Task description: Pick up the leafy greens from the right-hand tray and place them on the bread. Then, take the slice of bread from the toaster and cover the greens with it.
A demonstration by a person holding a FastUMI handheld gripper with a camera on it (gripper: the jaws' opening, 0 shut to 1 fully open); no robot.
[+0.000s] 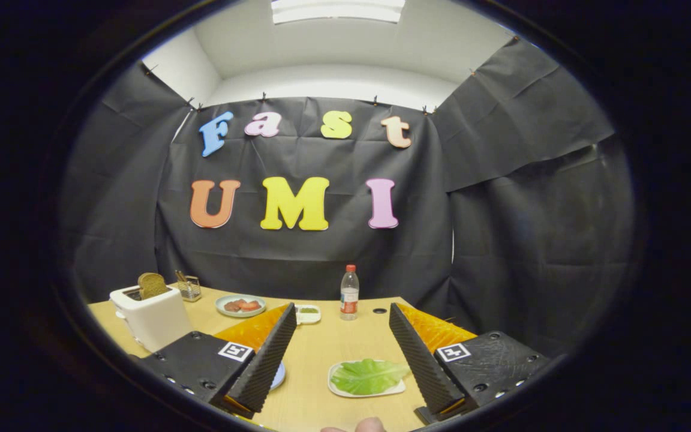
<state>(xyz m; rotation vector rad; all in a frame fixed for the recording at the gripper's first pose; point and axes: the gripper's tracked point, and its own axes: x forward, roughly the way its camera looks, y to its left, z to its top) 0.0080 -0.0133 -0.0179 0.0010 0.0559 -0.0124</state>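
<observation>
I hold the gripper (342, 354) released above the desk (315, 354) near edge, so the leafy greens (368, 376) on their tray (338, 390) lie between the fingers for descent.

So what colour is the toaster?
White. The toaster, with brown bread sticking up, shows best in the gripper view, beyond the open gripper.

A clear plastic bottle (349, 293) with a red cap stands on the desk (315, 360), near a small white dish (308, 313), a plate of sliced food (240, 305), and a wire holder (189, 288).
</observation>
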